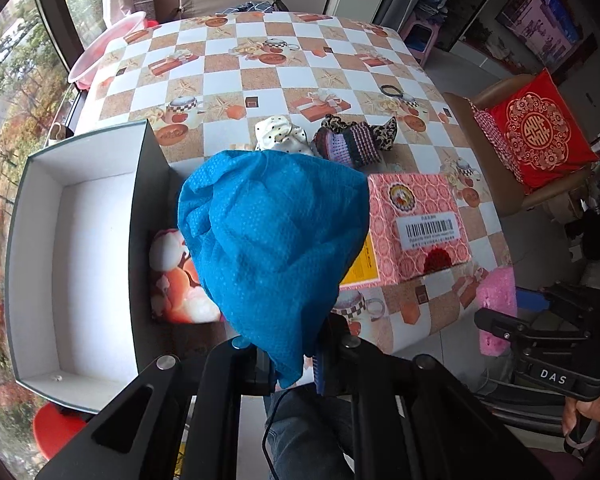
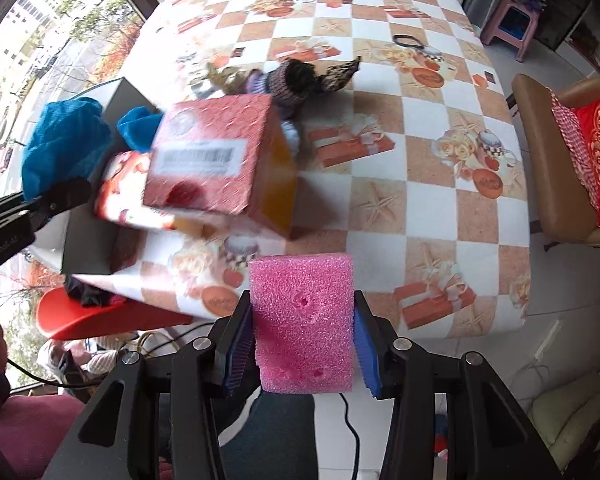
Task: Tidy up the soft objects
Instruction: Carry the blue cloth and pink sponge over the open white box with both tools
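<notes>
Both grippers carry loads above the desk (image 1: 260,80): the left gripper (image 1: 296,364) pinches a blue cloth (image 1: 272,240) beside the open box (image 1: 80,240), the right gripper (image 2: 303,344) clamps a pink sponge (image 2: 304,320). Release should probably wait until each hangs squarely over the box.

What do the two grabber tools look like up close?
Both are black, angular frames with silver round bolts. The right tool has two flat fingers with ridged blue pads. The left tool has the same blue ridged pads and a thin black cable running below it. White letters "DAS" mark the right tool's body in the left view. The person wears blue jeans.
</notes>
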Demonstrator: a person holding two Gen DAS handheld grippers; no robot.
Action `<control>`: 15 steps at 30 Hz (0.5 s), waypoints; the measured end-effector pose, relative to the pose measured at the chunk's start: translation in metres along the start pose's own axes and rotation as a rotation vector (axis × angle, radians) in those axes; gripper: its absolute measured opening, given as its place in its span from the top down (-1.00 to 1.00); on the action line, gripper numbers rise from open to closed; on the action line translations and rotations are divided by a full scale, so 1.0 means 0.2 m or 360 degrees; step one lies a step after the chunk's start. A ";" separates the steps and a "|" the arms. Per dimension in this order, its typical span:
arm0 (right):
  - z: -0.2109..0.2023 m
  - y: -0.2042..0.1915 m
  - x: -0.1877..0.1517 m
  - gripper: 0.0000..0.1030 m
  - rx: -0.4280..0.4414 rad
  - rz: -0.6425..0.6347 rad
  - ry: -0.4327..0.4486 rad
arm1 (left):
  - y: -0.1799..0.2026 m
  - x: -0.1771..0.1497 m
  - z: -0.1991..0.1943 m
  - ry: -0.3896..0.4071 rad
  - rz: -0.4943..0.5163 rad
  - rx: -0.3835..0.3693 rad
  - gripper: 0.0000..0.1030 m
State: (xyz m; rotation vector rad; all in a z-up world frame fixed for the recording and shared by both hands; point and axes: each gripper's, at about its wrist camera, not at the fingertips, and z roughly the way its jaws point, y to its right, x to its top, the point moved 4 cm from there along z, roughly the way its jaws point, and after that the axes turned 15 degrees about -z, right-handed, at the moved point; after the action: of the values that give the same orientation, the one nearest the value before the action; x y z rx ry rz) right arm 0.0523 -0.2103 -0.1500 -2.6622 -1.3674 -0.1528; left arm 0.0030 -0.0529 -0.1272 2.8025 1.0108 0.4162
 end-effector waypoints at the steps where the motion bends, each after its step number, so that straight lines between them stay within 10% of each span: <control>1: 0.00 -0.02 -0.01 0.08 0.0006 -0.0017 0.0004 | 0.00 -0.03 -0.01 0.0003 0.0000 0.0010 0.73; 15: -0.05 -0.35 0.03 0.08 0.0034 -0.0370 0.0053 | -0.17 -0.19 -0.17 0.0162 -0.0195 0.0057 0.73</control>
State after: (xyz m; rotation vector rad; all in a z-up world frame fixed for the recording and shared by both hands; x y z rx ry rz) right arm -0.0008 -0.1667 -0.1338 -2.4648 -1.6539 -0.2050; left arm -0.0560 -0.0492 -0.1100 2.7562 1.2154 0.5354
